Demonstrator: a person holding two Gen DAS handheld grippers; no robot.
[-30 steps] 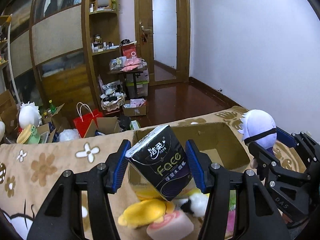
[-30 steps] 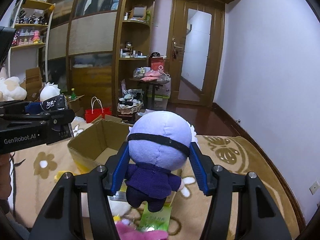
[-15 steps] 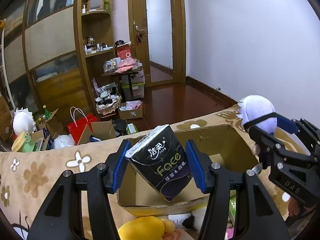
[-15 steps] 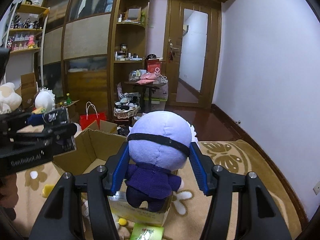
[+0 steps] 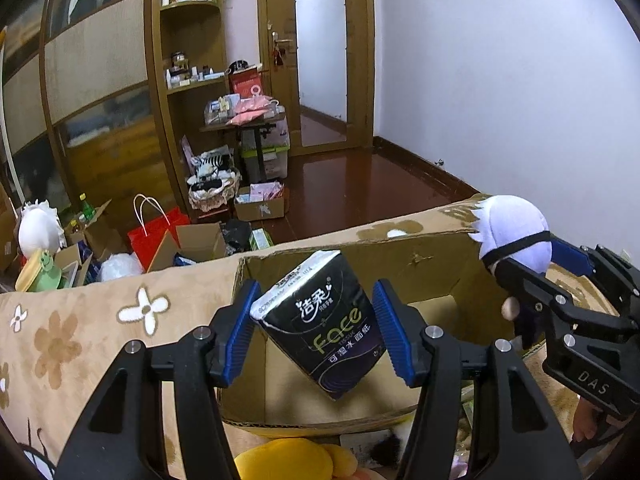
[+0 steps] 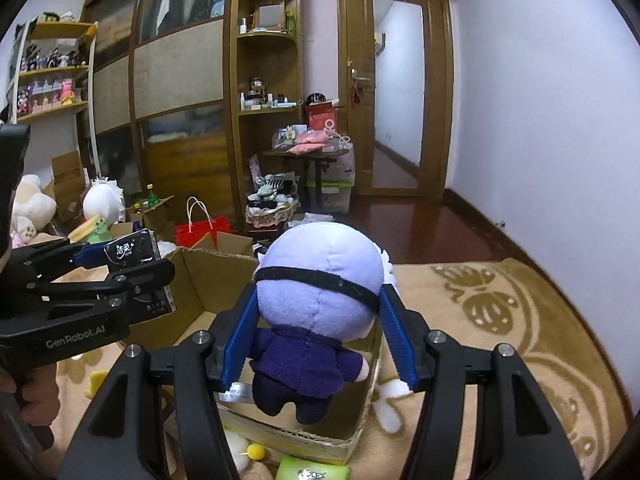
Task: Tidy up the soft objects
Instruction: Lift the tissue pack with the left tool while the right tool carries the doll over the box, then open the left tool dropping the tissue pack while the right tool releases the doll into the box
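A: How does the left hand-held gripper (image 5: pixel 316 330) stand?
B: Tilted downward, its blue pads (image 5: pixel 240 330) squeezing a tissue pack (image 5: pixel 320 322); the jaws have just been opening slightly, pack between them.
A: And the right hand-held gripper (image 6: pixel 316 334)?
B: Also angled down, to the right of the left one, pads against the sides of a plush doll (image 6: pixel 316 312). A hand (image 6: pixel 24 400) grips the left tool's handle.

Tissue pack (image 5: pixel 320 320): black, white and lime-green lettering. Plush doll (image 6: pixel 316 312): pale lavender head, black band, dark purple outfit. Both tools: black frames, blue pads (image 5: pixel 390 332). Cardboard box (image 5: pixel 400 264): plain brown. Blanket (image 5: pixel 80 320): tan, white and brown flowers. Gift bag (image 6: pixel 204 232): red, white handles.
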